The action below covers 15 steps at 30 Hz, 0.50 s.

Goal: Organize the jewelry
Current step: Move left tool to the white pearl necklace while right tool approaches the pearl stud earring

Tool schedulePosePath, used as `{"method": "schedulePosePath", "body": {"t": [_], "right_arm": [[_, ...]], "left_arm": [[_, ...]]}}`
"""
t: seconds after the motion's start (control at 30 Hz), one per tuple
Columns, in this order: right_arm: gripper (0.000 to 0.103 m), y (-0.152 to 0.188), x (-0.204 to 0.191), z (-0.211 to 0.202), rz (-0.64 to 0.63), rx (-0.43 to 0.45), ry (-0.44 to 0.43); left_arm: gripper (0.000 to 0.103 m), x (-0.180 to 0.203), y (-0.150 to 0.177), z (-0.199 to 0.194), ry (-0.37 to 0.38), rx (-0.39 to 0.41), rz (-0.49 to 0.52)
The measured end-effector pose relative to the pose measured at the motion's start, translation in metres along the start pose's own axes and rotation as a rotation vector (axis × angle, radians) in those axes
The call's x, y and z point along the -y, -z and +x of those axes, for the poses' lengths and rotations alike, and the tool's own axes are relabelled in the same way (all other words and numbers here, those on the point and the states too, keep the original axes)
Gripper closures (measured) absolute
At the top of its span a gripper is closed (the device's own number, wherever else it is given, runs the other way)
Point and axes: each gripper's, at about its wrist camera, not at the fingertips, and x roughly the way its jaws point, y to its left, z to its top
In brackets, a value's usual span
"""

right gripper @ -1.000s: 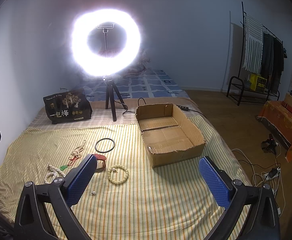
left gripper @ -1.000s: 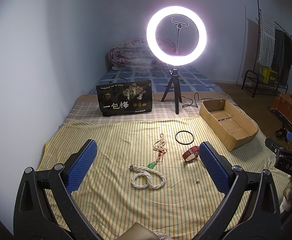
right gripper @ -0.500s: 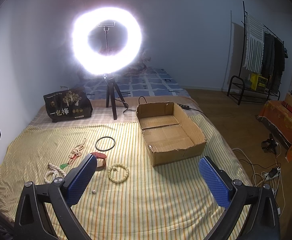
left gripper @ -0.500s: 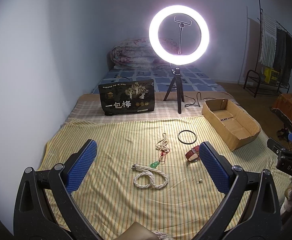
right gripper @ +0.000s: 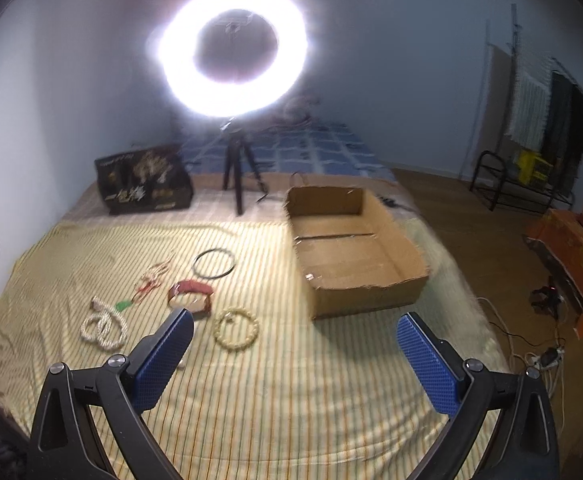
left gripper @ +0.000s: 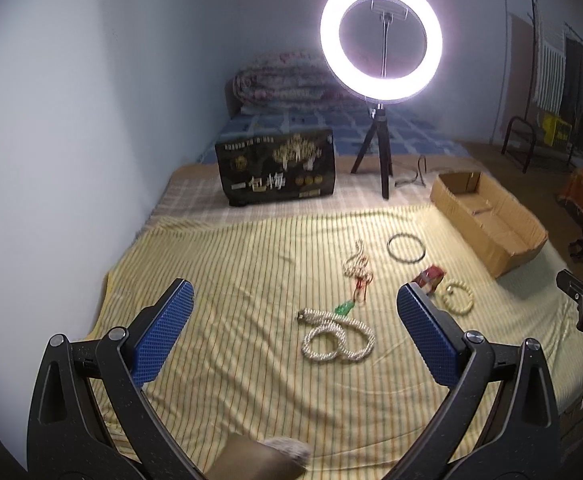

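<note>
Both claws have moved forward over the striped sheet [left gripper: 231, 280] since half a second ago, so the jewelry looks larger now. The left claw [left gripper: 291, 320] is spread wide and holds nothing; the pearl necklace [left gripper: 337, 338] lies between its fingers, just ahead. The bead bracelet [left gripper: 457, 299], hidden before, now shows past its right finger. The right claw [right gripper: 295, 344] is also spread and empty; the bracelet lies near its left finger, and the box [right gripper: 355, 248] is ahead, empty.
</note>
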Motion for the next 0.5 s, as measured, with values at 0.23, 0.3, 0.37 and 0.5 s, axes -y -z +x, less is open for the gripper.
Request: {"method": "schedulePosePath", "body": {"t": [0.23,0.3,0.37,0.5], "right_arm": [[0.009,0.012,-0.013,0.027,-0.039,-0.103,-0.118],[0.010,0.015,-0.019,0.031,-0.069,-0.112,-0.129],[0.012,0.019,-0.028,0.035,-0.102,-0.123,-0.140],[0.018,0.024,-0.039,0.044,-0.123,-0.173,-0.193]], "left_arm": [[0.000,-0.016,0.016,0.034,0.035,-0.136,-0.029],[0.000,-0.019,0.021,0.042,0.049,-0.160,-0.031],[0.003,-0.022,0.025,0.052,0.067,-0.194,-0.041],[0.018,-0.020,0.034,0.075,0.139,-0.300,-0.076]]}}
